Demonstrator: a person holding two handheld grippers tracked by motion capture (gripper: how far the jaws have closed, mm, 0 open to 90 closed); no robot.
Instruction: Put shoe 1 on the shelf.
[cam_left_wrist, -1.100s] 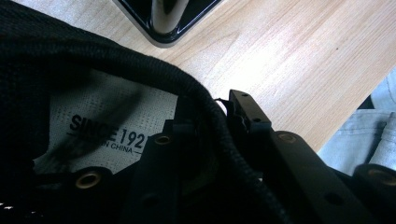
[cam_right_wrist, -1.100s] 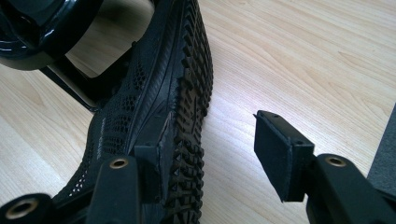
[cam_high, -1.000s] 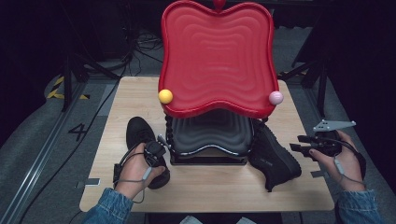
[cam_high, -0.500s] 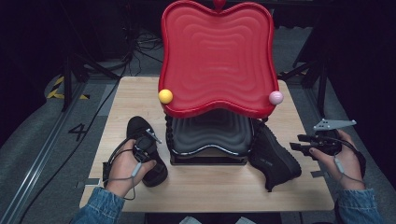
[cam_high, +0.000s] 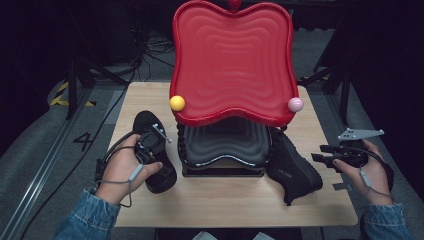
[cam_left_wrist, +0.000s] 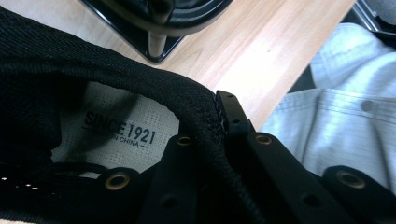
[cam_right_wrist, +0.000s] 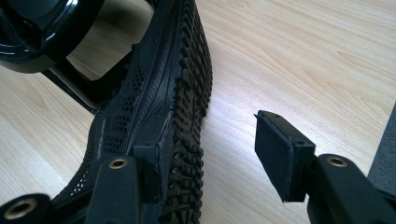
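The left gripper view looks into the mouth of a black knit low-top shoe (cam_left_wrist: 93, 84), where the pale insole (cam_left_wrist: 112, 130) carries the print "SINCE 1921" over a smaller line ending in "CHINA"; none of that can be read from above. Here the left gripper (cam_left_wrist: 219, 154) has its jaws clamped on the shoe's padded collar, one inside and one outside. The high view shows this shoe (cam_high: 155, 155) at the left side of the light wooden table (cam_high: 225, 205), beside a black ribbed tray on a stand (cam_high: 225, 145). The right gripper view gives the knobbly tread of a second black shoe (cam_right_wrist: 182, 93) lying on its side, with the right gripper (cam_right_wrist: 210, 154) standing apart: one pad is against the sole edge, the other well clear over bare wood. From above, that shoe (cam_high: 292, 167) lies right of the stand, and the right gripper (cam_high: 325, 155) sits just beside it. Two shoes, two wavy trays, the upper one glossy red (cam_high: 232, 60), and two small balls on its front rim: one yellow (cam_high: 177, 103), one pink (cam_high: 295, 104).
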